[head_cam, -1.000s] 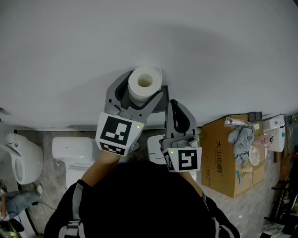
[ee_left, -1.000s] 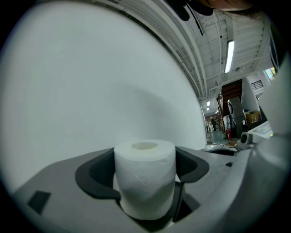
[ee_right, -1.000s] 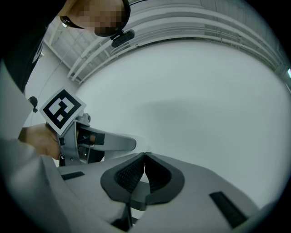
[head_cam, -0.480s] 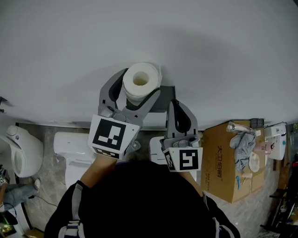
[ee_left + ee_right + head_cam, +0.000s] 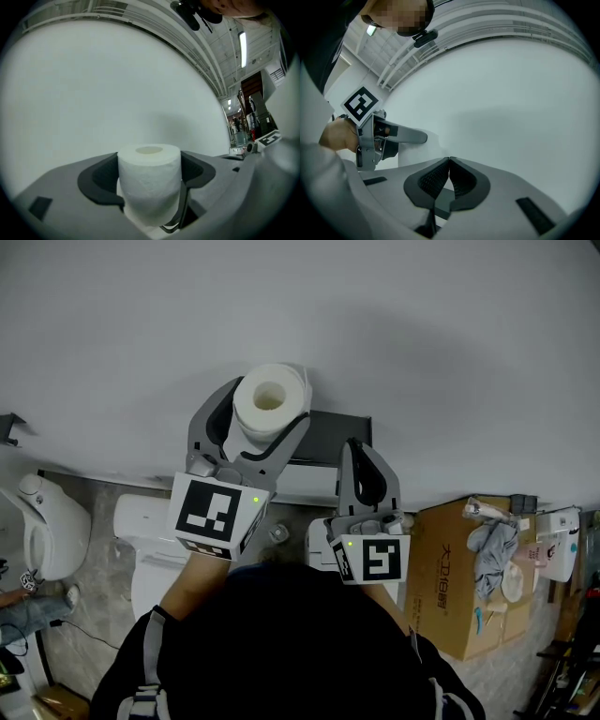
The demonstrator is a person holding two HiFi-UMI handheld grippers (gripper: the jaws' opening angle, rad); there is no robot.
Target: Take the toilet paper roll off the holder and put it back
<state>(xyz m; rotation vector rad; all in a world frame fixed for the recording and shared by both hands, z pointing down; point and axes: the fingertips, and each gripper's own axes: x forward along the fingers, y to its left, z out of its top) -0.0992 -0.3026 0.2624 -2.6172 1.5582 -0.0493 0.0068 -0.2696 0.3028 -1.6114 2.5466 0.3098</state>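
Head view: your left gripper is clamped on the toilet paper roll, 1 jaw on each side. The roll is off the holder, and its core hole faces the camera, so its long axis runs up and down. The holder, a dark plate on the wall, lies just beside the roll at 4 o'clock. Your right gripper points at the plate's lower edge and is nearer to it. I see no peg. The wall is bare from 9 to 3 o'clock.

Left gripper view: the roll stands upright between the pads, with plain wall behind and open room at 12 o'clock.

Right gripper view: the jaws of this gripper are together on nothing. The roll shows at 10 o'clock. I judge that the return runs toward 4 o'clock, and you should clear the right gripper.
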